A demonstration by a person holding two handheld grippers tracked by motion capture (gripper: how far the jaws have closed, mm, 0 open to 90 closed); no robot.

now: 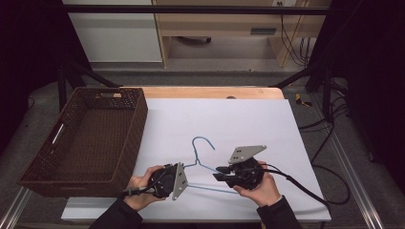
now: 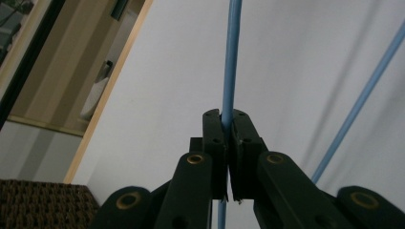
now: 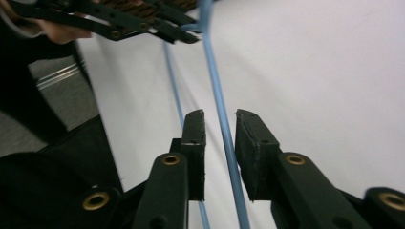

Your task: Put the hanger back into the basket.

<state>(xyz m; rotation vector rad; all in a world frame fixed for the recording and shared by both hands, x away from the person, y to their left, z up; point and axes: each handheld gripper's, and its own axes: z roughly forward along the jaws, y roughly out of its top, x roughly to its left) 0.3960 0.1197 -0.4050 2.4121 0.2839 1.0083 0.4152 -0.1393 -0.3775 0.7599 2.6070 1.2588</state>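
Note:
A light blue wire hanger [image 1: 203,140] lies on the white mat [image 1: 239,119], hook pointing away from me. My left gripper [image 1: 184,174] holds it near the left shoulder; in the left gripper view the pads [image 2: 225,117] are pressed together on one blue wire [image 2: 231,57], with a second wire [image 2: 363,95] running past on the right. My right gripper [image 1: 218,172] faces it from the right. In the right gripper view its jaws [image 3: 219,114] stand apart with the blue wire [image 3: 210,62] running between them, the pads not pressing on it. The left gripper [image 3: 186,33] shows beyond, on the same wire.
A dark brown wicker basket [image 1: 138,124] stands on the left, its right wall close to my left hand. The mat lies on a wooden table [image 1: 215,91]. A black cable [image 1: 305,191] trails right from the right gripper. Cabinets stand behind the table.

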